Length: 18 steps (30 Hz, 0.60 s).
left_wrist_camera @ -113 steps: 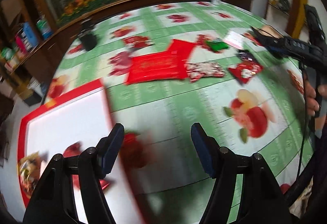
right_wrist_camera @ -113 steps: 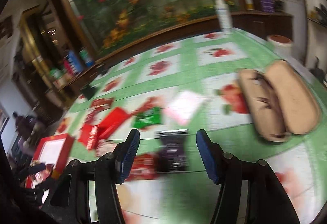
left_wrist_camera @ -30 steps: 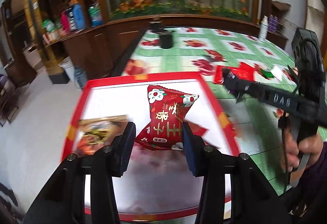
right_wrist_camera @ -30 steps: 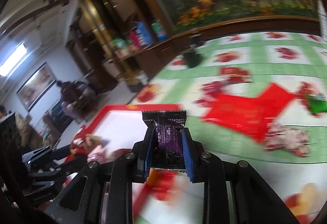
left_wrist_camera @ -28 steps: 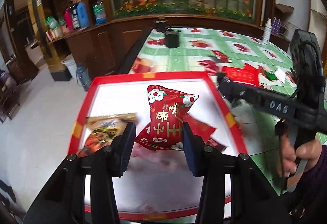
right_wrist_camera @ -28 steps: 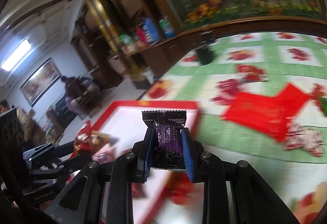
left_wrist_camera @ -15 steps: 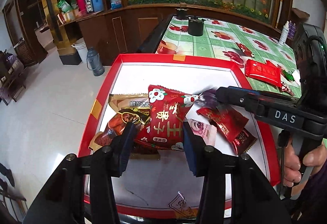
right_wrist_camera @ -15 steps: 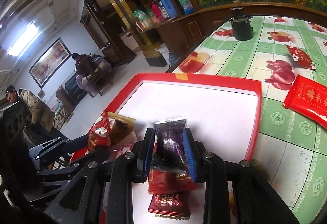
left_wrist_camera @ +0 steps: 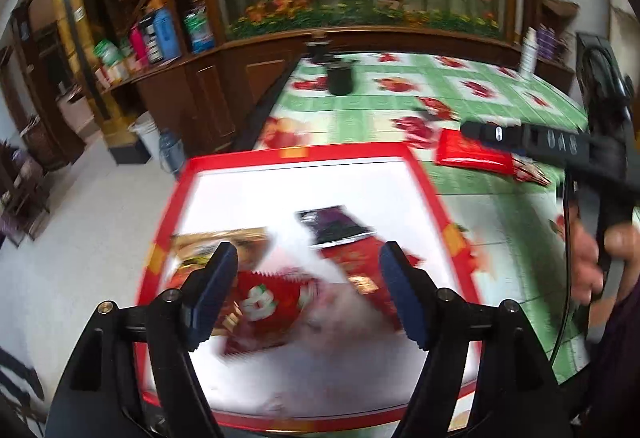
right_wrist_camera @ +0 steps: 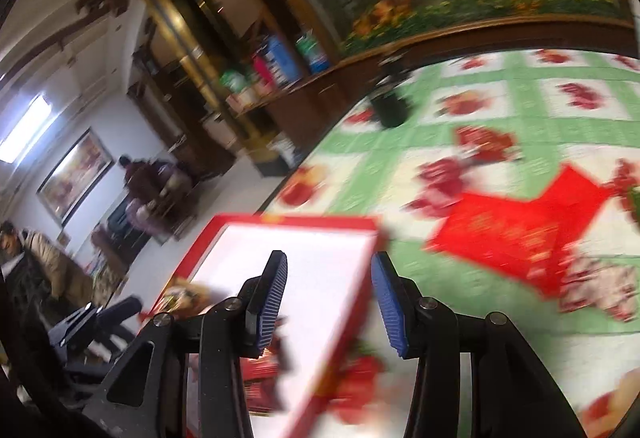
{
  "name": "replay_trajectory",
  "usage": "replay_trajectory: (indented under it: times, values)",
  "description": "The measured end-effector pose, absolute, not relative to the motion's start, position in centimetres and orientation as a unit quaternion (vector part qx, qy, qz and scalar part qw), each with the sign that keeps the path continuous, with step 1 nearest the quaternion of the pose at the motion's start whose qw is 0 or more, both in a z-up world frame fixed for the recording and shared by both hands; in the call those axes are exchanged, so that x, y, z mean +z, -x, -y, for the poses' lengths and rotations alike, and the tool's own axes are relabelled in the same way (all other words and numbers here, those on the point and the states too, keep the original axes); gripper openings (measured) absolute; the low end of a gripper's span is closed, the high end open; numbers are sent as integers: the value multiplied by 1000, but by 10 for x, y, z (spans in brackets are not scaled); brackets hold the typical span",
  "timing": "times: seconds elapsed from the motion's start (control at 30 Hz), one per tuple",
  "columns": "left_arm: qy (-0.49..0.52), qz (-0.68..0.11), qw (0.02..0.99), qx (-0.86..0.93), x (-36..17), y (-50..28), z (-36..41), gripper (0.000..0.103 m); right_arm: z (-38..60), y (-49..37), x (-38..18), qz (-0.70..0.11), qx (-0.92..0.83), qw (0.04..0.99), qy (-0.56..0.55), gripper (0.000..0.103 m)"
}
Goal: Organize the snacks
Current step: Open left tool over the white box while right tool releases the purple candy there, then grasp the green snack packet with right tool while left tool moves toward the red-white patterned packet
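Note:
A red-rimmed white tray lies at the table's left end. In it are a brown packet, a red flowered packet, a dark purple packet and other red packets. My left gripper hovers over the tray, its jaws opening, with the red flowered packet lying loose below them. My right gripper is also opening, with nothing between its fingers, above the tray's right rim. In the left wrist view the right gripper sits right of the tray, held by a hand.
A green fruit-print cloth covers the table. On it lie a large red packet with more snacks beside it, and a black cup at the far edge. Floor drops off left of the tray. People stand far back.
The left gripper let go of the red flowered packet and the right let go of the purple packet; both now lie in the tray. The right gripper drew back to the right.

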<state>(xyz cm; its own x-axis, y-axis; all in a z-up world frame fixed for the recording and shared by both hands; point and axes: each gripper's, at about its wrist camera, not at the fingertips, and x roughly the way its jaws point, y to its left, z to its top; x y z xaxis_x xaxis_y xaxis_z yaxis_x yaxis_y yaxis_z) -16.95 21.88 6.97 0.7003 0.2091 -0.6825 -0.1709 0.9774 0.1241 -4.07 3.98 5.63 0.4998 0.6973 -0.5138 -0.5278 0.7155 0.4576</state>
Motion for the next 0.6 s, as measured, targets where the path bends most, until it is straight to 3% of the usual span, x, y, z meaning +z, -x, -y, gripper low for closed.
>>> replay_trajectory:
  times: [0.37, 0.6]
  values:
    - [-81, -409, 909, -23, 59, 128, -110, 73, 133, -35, 52, -357, 211, 890, -188, 49]
    - [-109, -410, 902, -85, 58, 101, -51, 73, 142, -61, 32, -388, 185, 892, -142, 49]
